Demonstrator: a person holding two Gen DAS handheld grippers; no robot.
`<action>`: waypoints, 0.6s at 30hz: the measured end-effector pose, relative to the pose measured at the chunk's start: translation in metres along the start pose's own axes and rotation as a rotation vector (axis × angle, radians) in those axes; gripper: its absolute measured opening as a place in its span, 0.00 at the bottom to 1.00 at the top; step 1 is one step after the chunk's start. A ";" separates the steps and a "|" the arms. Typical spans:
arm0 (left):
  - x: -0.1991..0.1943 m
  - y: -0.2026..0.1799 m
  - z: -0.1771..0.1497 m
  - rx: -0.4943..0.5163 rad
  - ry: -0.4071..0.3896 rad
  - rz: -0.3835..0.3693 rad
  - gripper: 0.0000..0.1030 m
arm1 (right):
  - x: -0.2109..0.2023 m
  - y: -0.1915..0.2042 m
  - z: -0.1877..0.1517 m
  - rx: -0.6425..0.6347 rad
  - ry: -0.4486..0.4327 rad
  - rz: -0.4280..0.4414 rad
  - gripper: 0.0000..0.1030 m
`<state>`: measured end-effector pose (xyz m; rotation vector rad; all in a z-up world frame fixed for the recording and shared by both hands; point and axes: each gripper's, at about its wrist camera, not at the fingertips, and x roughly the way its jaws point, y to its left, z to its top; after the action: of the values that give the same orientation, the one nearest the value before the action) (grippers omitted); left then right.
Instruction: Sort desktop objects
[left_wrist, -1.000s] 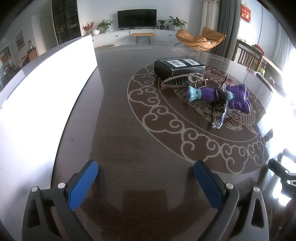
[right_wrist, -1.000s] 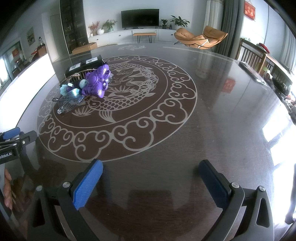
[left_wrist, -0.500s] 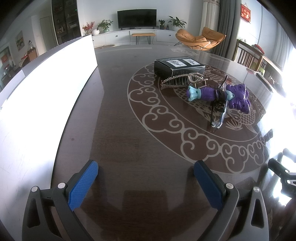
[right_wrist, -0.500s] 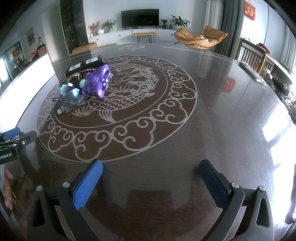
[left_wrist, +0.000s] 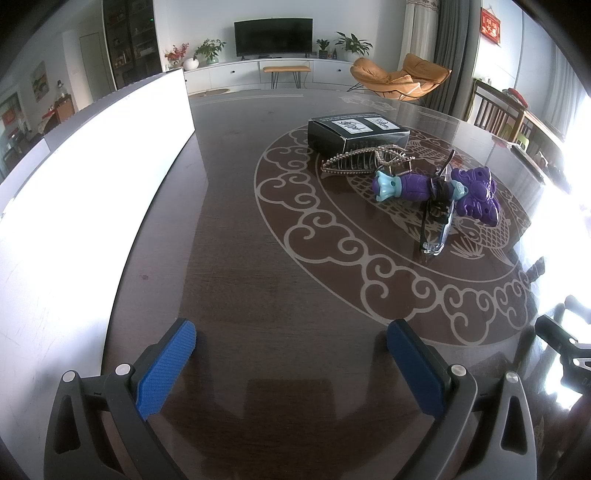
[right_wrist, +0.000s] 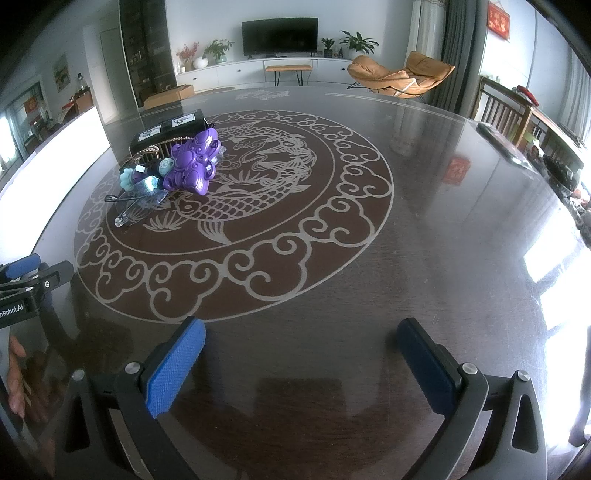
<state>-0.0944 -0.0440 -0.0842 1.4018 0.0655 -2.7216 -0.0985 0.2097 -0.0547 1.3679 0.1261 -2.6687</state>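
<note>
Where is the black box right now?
In the left wrist view the black box sits upper right on the table, just behind the hair clip and purple toy.

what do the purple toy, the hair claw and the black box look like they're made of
Purple toy: glossy moulded plastic, judging by its smooth sheen and teal trim. Hair claw: looks like metal, thin shiny silvery prongs, though plated plastic is possible. Black box: probably matte cardboard, with folded edges and white printed labels.

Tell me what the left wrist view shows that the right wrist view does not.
Only the left wrist view shows the left gripper head-on, jaws open, and the white box running close alongside. Only the right wrist view shows the right gripper, open, and the table's bare right side. Both show the black box, metal hair clip, purple toy and glasses clustered together.
</note>
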 end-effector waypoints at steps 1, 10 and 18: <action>0.000 0.000 0.000 0.000 0.000 0.000 1.00 | 0.000 0.000 0.000 0.000 0.000 0.000 1.00; 0.000 0.000 0.000 0.000 0.000 0.000 1.00 | 0.000 0.000 -0.001 0.000 0.000 0.000 1.00; 0.012 0.000 0.019 0.044 0.061 -0.027 1.00 | 0.000 0.000 0.000 0.000 0.000 0.000 1.00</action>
<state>-0.1168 -0.0460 -0.0831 1.5065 0.0281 -2.7178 -0.0980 0.2097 -0.0548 1.3681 0.1259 -2.6693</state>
